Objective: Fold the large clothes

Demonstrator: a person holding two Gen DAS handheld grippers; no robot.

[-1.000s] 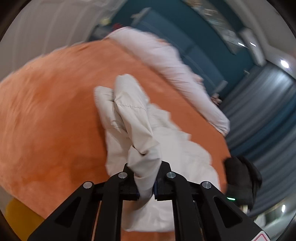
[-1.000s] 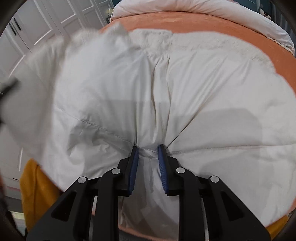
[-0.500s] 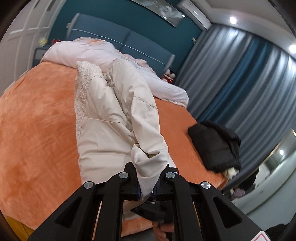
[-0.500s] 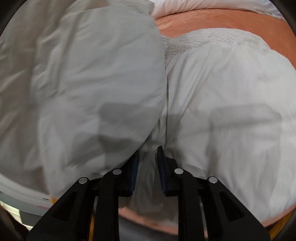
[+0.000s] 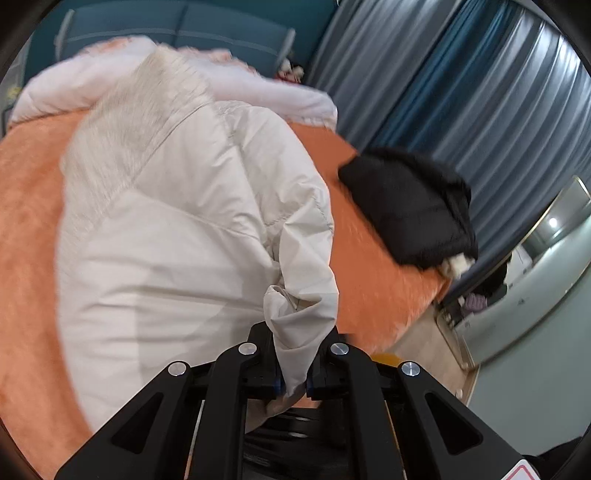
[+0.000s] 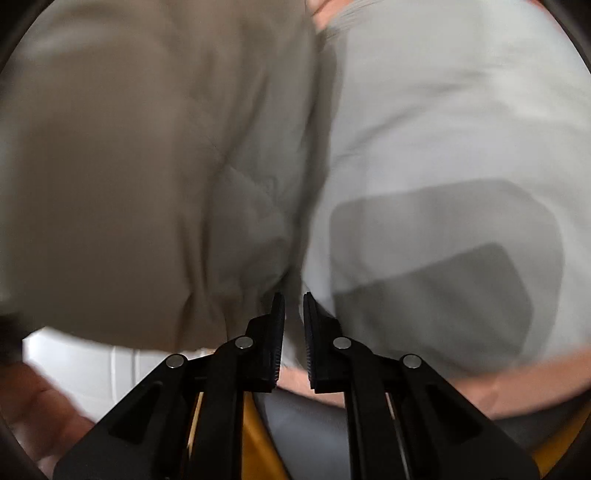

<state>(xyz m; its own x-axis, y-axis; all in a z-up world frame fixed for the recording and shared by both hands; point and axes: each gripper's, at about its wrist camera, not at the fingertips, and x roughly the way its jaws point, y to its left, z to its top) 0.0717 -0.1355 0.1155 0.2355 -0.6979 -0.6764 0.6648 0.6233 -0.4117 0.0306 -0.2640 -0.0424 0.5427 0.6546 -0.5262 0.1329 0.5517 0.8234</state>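
Observation:
A large cream puffer jacket (image 5: 177, 236) with a fur-trimmed hood lies on the orange bed (image 5: 26, 229). My left gripper (image 5: 293, 354) is shut on a bunched edge of the jacket and holds it up over the jacket's body. In the right wrist view the jacket (image 6: 443, 122) fills the frame, blurred, with a folded-over half (image 6: 129, 184) on the left. My right gripper (image 6: 294, 332) is nearly shut, with jacket fabric pinched between its jaws at the near edge.
A black jacket (image 5: 410, 210) lies on the bed's right side. A pink-white duvet (image 5: 258, 92) lies along the blue headboard (image 5: 177, 26). Blue curtains (image 5: 461, 85) hang at the right. The bed's near edge (image 6: 517, 391) and a yellow object (image 6: 258, 443) show below my right gripper.
My left gripper has carried the jacket's edge to the right, across the body. The folded half now covers more of the right wrist view, and the right gripper's jaws have closed further.

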